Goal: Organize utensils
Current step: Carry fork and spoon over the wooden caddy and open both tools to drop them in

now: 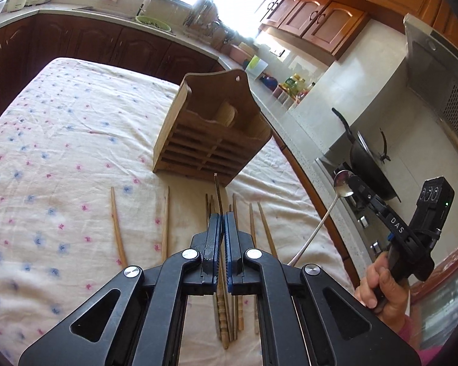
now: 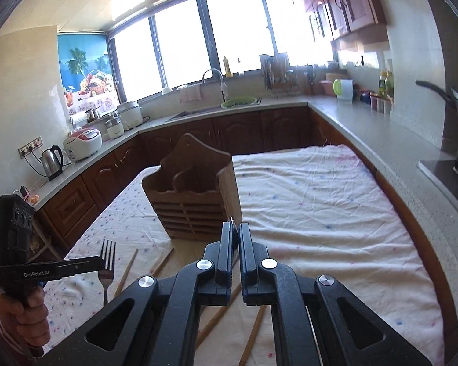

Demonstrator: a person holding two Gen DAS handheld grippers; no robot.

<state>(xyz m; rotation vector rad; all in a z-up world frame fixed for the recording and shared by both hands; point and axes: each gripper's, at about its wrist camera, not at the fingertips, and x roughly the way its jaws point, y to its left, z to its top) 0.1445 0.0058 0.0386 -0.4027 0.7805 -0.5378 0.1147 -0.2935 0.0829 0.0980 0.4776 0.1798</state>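
Observation:
A slatted wooden utensil holder (image 1: 210, 140) (image 2: 195, 201) stands upright on the cloth-covered table (image 1: 61, 140) (image 2: 320, 201). My left gripper (image 1: 223, 222) (image 2: 102, 265) is shut on a metal fork (image 1: 218, 195) (image 2: 107, 253), tines up, held above the cloth in front of the holder. My right gripper (image 2: 235, 235) (image 1: 355, 187) is shut on a metal spoon (image 1: 342, 183), bowl up with its handle hanging down. In the right wrist view the spoon (image 2: 233, 222) shows only as a thin sliver. Several wooden chopsticks (image 1: 117, 222) (image 2: 165, 257) lie loose on the cloth below both grippers.
A stone counter (image 2: 366, 128) wraps around the table's far and right sides. On it are a wok (image 1: 369, 164), a sink with a green basin (image 2: 238, 102), a kettle (image 2: 52, 160) and a rice cooker (image 2: 82, 145). A person's hand (image 1: 378, 286) holds each gripper.

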